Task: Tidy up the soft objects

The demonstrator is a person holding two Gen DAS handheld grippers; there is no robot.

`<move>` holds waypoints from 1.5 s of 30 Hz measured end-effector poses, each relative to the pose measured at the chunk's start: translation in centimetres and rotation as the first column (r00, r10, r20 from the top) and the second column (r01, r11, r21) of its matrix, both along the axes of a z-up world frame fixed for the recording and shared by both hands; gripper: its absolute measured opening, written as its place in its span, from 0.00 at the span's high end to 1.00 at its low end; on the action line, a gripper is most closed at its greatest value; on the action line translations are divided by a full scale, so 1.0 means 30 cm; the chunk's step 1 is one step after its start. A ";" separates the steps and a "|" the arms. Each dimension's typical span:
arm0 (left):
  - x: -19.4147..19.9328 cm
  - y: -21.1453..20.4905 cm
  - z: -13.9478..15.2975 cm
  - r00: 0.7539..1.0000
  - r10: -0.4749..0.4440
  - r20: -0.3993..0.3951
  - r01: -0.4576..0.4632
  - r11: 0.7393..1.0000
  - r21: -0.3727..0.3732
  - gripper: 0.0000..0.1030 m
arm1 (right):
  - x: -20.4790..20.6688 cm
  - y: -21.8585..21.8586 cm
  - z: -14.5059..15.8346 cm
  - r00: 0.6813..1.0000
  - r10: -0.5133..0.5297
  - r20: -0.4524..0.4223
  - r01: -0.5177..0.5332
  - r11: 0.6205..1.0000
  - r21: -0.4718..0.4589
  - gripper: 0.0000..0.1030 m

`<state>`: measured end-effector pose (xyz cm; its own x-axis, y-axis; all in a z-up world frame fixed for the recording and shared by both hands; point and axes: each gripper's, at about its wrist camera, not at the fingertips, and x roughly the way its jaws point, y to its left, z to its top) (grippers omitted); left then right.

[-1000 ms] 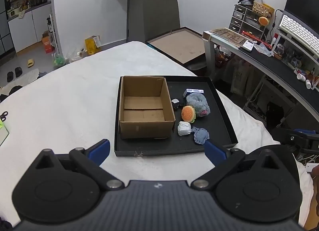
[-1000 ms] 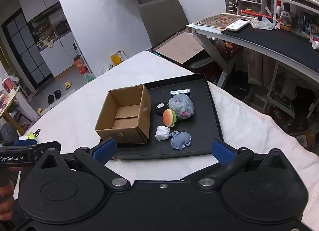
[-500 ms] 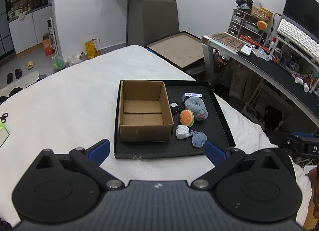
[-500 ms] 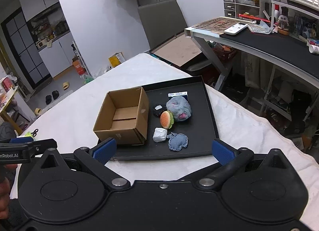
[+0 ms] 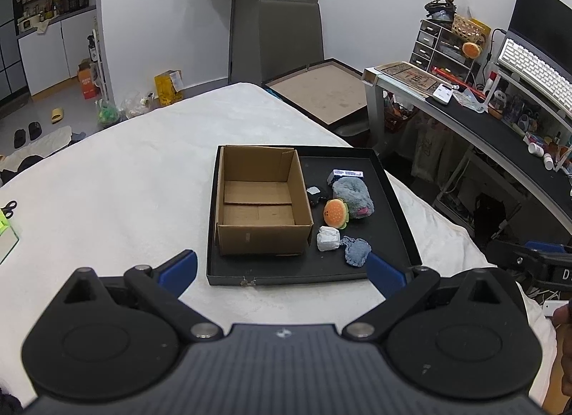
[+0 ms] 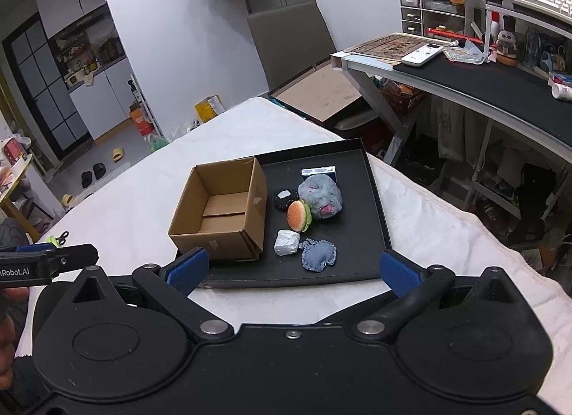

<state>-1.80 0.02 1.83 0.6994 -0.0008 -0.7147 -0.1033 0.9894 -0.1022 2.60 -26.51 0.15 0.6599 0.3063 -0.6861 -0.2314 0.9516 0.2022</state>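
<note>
Five soft pieces lie on black tray (image 6: 379,214), right of empty cardboard box (image 6: 221,211). Nearest: denim pouch (image 6: 319,254), ahead, between right gripper (image 6: 292,270) fingers; right arm nearer. Left gripper (image 5: 282,270) faces box. Both spread wide, holding nothing.

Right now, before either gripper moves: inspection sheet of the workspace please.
Surface: white cover, black tray on it.
Job's things: open box, nothing inside; beside it on the tray grey plush, burger toy, white wad, blue pouch, dark toy, small carton.
Clutter: scissors at the left edge.
Grippers: left gripper and right gripper open, holding nothing.
Cables: nothing seen.
Surroundings: desk, chair.
</note>
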 end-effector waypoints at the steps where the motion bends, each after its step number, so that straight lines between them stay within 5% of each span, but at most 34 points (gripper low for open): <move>1: -0.002 -0.001 0.001 1.000 0.000 0.001 0.000 1.000 0.001 0.03 | -0.001 0.001 0.000 1.000 0.002 0.002 -0.002 1.000 -0.003 0.00; 45: 0.013 -0.018 0.000 1.000 -0.008 -0.020 0.008 1.000 0.015 0.03 | -0.009 0.013 -0.013 1.000 0.010 -0.007 -0.010 1.000 -0.021 0.00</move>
